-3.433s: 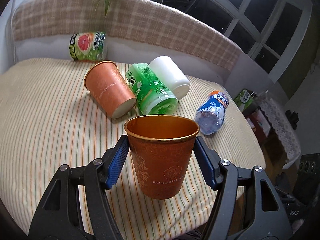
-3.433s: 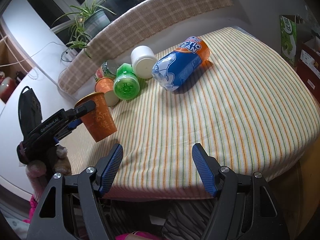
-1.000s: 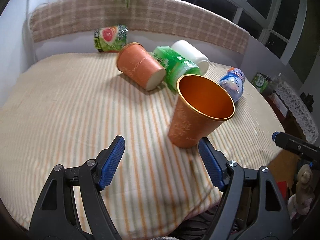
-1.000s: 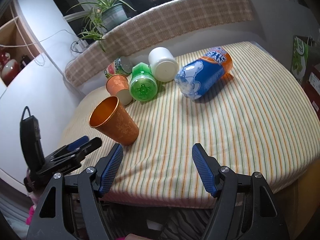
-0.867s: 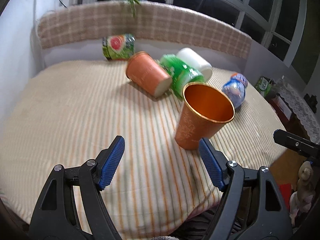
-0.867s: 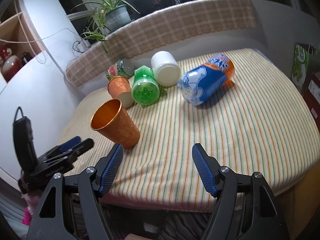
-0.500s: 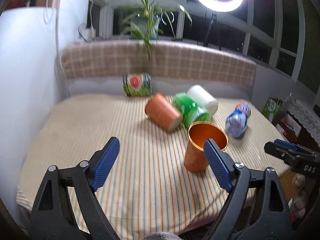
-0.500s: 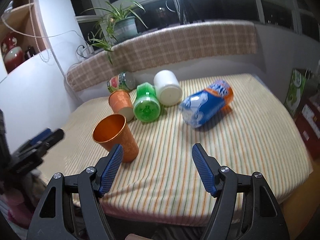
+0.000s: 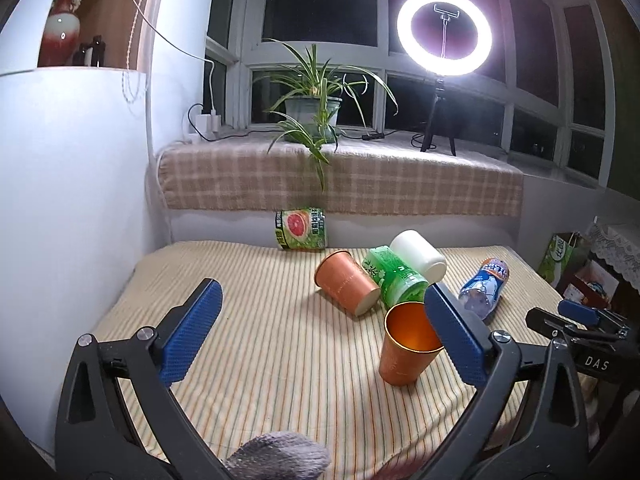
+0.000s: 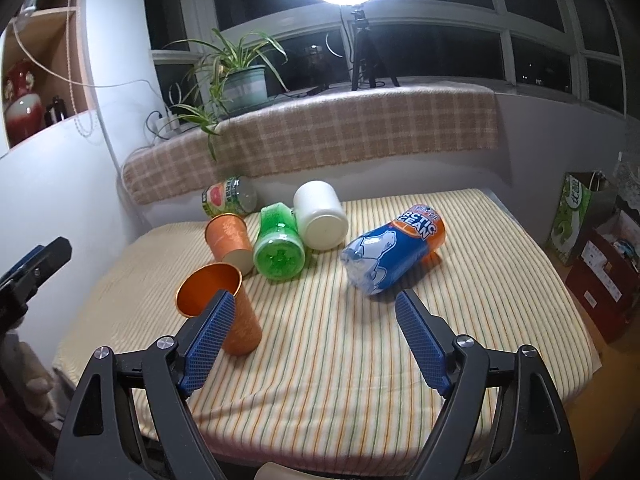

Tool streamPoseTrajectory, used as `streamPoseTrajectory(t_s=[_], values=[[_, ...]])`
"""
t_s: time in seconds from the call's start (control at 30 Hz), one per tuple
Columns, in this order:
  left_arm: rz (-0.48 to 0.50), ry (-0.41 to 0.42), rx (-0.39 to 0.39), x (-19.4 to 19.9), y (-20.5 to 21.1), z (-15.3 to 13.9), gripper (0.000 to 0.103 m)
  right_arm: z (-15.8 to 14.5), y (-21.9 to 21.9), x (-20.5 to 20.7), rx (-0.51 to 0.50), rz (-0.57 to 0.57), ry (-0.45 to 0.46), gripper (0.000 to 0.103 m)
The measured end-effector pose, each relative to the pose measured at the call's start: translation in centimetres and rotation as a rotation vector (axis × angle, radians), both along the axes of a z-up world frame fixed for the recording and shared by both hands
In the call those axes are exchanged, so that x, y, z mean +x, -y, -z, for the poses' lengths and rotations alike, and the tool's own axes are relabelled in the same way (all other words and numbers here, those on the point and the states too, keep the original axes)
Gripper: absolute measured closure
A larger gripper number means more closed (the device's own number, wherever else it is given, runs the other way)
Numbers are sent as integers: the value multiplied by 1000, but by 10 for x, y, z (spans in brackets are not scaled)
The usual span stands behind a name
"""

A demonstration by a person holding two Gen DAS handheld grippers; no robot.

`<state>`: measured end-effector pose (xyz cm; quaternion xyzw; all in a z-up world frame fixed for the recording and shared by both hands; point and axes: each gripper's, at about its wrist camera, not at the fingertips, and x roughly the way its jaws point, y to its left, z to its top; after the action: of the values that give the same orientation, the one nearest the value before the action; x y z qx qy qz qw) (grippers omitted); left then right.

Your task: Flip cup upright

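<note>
An orange metal cup (image 9: 406, 352) stands upright, mouth up, near the front of the striped table (image 9: 280, 360); it also shows in the right wrist view (image 10: 224, 308). My left gripper (image 9: 320, 328) is open and empty, well back from the cup, its right finger overlapping the cup's rim in the image. My right gripper (image 10: 316, 340) is open and empty, held back above the table's front edge. A second orange cup (image 9: 346, 286) lies on its side behind the upright one, and shows in the right wrist view (image 10: 230, 242).
Lying on the table are a green bottle (image 9: 394, 280), a white jar (image 9: 418, 254), a blue-orange bottle (image 9: 486, 286) and a grapefruit can (image 9: 301, 229). A plaid ledge (image 9: 340, 184) with a plant and ring light stands behind. A white wall (image 9: 72, 200) is at the left.
My left gripper let go of the upright cup and drew back and up from it. Both grippers have pulled away from the table, so more of the room shows.
</note>
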<state>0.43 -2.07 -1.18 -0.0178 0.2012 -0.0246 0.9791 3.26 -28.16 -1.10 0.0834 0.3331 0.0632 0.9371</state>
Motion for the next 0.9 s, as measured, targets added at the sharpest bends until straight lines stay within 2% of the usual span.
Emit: streamPoseTrajectory(t_s=[0.9], values=[[-9,21,2,-5,-1,-7,0,6,-1,0,19,4,-26,20]])
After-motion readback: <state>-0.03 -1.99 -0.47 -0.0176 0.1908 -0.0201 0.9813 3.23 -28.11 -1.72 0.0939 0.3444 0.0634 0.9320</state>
